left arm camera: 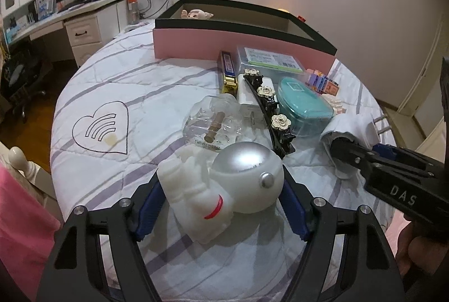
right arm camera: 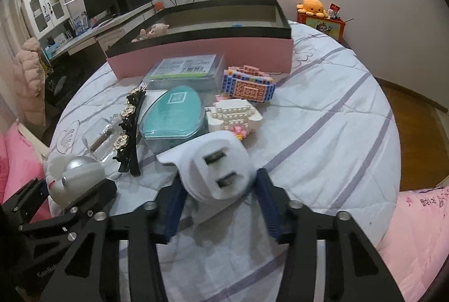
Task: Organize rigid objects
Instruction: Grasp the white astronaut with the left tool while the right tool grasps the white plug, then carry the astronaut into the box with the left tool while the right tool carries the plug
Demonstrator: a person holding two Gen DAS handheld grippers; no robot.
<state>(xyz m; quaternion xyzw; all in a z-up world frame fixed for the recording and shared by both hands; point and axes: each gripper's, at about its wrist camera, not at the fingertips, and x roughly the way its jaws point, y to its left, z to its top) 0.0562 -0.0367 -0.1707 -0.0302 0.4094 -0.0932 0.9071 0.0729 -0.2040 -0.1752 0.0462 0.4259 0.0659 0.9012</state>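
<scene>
**Ana:** Looking down the left wrist view, the left gripper [left arm camera: 221,189] has its blue pads [left arm camera: 148,206] pressed against both sides of the astronaut figure [left arm camera: 224,184], low in the centre of the frame. It is clamped on it: white body on the left, silver helmet on the right, lying on the striped quilt [left arm camera: 112,77].

**Ben:** And the right gripper [right arm camera: 221,192]?

**Ana:** In the right wrist view its fingers are squeezed on the white plug adapter [right arm camera: 219,170], bottom centre, two slots facing the camera. The same gripper shows at the right edge of the left view.

**Ben:** What sits behind those two?

**Ana:** Mid-frame in the left view, a clear glass bottle [left arm camera: 213,125] lies just above the astronaut. Right of it, a black hair clip [left arm camera: 269,111] with three flowers runs diagonally, leaning on a teal case [left arm camera: 306,108]. Above those, a clear plastic box [left arm camera: 269,60] with a green label and a gold-tipped dark box [left arm camera: 228,72].

**Ben:** The brick models?

**Ana:** Right view, centre: a pink and blue block model [right arm camera: 249,86] and a white block model [right arm camera: 233,114], just beside each other. Across the top stands the pink box [right arm camera: 202,55] with its black rim, a plush toy [right arm camera: 154,31] inside at its left end.
</scene>
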